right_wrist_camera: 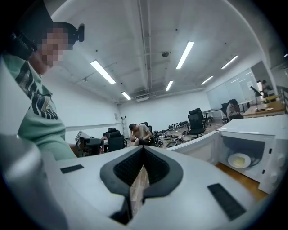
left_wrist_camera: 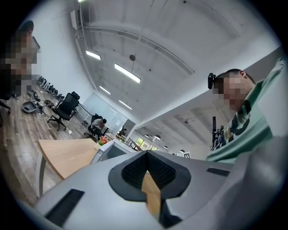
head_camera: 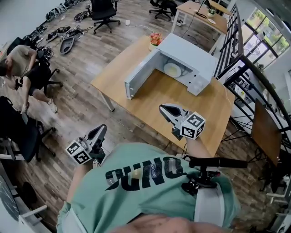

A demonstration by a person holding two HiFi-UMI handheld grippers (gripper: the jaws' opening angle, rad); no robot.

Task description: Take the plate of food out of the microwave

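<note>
A white microwave (head_camera: 188, 57) stands on the wooden table (head_camera: 150, 100) with its door (head_camera: 138, 75) swung open to the left. Inside it lies a white plate of pale yellow food (head_camera: 173, 69), also seen in the right gripper view as a plate (right_wrist_camera: 239, 160) in the open microwave (right_wrist_camera: 252, 143). My right gripper (head_camera: 164, 109) hovers over the table in front of the microwave, shut and empty. My left gripper (head_camera: 101, 130) is low at the left, off the table near my body, shut with nothing in it.
A small pot of red flowers (head_camera: 155, 40) sits at the table's far corner behind the microwave. Black metal railings (head_camera: 245, 68) run along the right. Office chairs (head_camera: 103, 13) and seated people (head_camera: 20, 63) are on the wooden floor at the left.
</note>
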